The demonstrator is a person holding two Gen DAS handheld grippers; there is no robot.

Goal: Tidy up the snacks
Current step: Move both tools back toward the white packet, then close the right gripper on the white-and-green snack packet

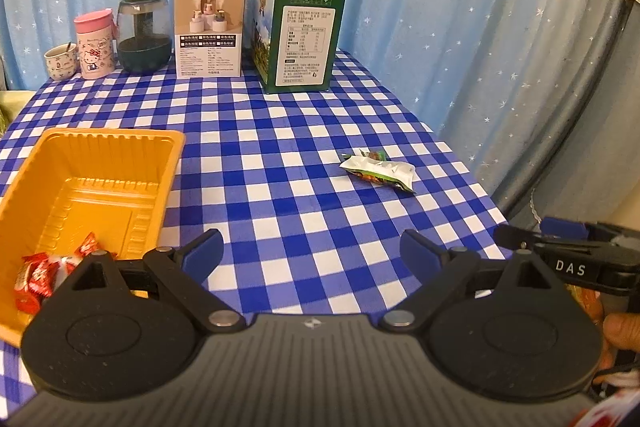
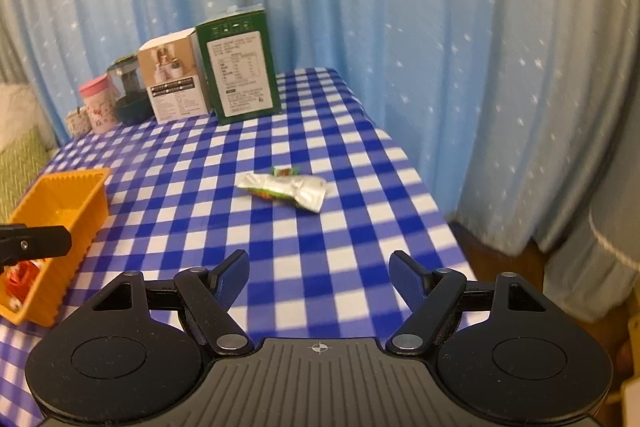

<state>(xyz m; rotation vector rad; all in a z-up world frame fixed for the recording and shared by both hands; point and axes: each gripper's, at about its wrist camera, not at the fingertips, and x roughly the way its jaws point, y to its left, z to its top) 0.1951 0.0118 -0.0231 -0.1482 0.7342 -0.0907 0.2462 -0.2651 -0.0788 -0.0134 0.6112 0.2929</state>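
Observation:
A silver and green snack packet (image 1: 378, 171) lies on the blue checked tablecloth, with a small green wrapped candy (image 1: 374, 154) just behind it. The packet also shows in the right wrist view (image 2: 286, 189), with the candy (image 2: 285, 171) behind it. An orange plastic tray (image 1: 86, 195) stands at the left and holds red wrapped candies (image 1: 40, 277); the tray also shows in the right wrist view (image 2: 60, 223). My left gripper (image 1: 310, 247) is open and empty, beside the tray. My right gripper (image 2: 319, 269) is open and empty, short of the packet.
At the table's far edge stand a green carton (image 1: 298, 39), a white box (image 1: 209, 31), a dark jar (image 1: 143, 35), a pink Hello Kitty cup (image 1: 95, 45) and a small cup with a spoon (image 1: 61, 61). Blue curtains hang behind. The table's right edge drops off near the packet.

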